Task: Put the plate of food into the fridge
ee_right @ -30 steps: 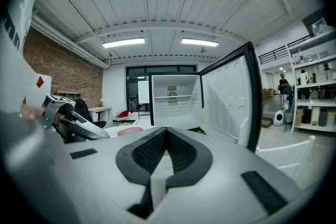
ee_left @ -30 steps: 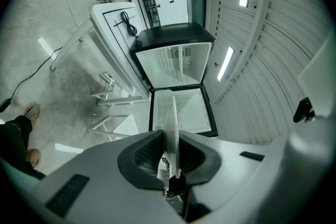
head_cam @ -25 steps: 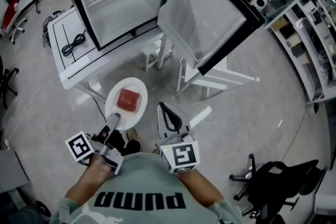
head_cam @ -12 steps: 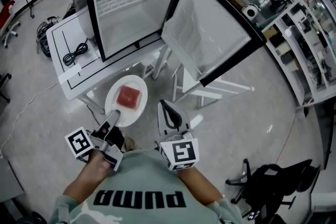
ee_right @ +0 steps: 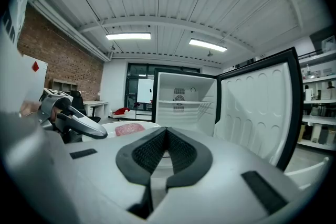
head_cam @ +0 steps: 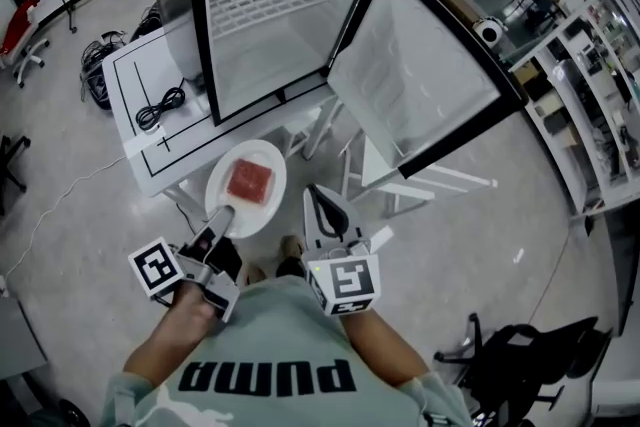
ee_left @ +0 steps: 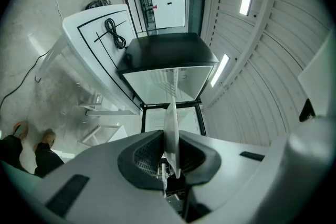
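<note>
A white plate [head_cam: 252,205] carrying a red slab of food [head_cam: 249,181] hangs level in front of the person, below the table's front edge. My left gripper [head_cam: 224,216] is shut on its near rim; in the left gripper view the plate [ee_left: 170,123] shows edge-on, clamped between the pads [ee_left: 148,150]. The open fridge [head_cam: 268,30] stands on a white table [head_cam: 140,150], its door [head_cam: 415,80] swung out to the right. My right gripper [head_cam: 318,199] hangs just right of the plate, jaws shut and empty [ee_right: 166,136]; its view shows the food [ee_right: 128,128] and the fridge interior [ee_right: 181,105].
A black cable [head_cam: 160,105] lies on the table left of the fridge. White stools or chair frames [head_cam: 405,180] stand under and right of the door. A black office chair [head_cam: 525,345] is at lower right. The person's feet [head_cam: 288,270] are below the plate.
The fridge and table have shifted right in the head view and sit a little nearer. The plate stays held in the left gripper, and both grippers keep their places.
</note>
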A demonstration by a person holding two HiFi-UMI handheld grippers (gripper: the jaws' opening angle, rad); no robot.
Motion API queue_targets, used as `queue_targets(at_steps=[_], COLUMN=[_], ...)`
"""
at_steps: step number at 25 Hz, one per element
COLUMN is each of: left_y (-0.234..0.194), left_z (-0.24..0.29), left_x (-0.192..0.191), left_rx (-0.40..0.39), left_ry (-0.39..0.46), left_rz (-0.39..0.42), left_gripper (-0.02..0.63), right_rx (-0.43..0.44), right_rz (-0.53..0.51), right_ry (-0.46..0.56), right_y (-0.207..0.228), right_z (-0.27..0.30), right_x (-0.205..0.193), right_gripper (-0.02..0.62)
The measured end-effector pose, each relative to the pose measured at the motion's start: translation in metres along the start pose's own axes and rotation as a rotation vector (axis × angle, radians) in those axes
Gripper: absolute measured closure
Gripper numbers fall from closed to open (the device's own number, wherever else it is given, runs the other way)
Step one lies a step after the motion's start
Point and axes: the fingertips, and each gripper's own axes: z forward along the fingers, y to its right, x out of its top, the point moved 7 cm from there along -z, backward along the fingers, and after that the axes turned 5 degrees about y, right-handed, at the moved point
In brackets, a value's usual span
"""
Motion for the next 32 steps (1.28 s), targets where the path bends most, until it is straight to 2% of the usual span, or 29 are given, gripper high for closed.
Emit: queue_targets(at_steps=[12, 32], left_y=[-0.004, -0.011], left_z=[0.054, 0.205], left_x=[0.041, 0.082], left_rx=[0.016, 0.073], left_ry=[0.064, 0.178], left_rz=[0.005, -0.008], left_gripper=[0.561, 0.561], right_rx=[0.093, 0.209], right_rz=[-0.003, 0.044], right_ry=[0.021, -0.019], right_y=[0.024, 0.13], right_z=[0.094, 0.233], right_x=[0.008, -0.002], right_gripper=[0.591, 0.591])
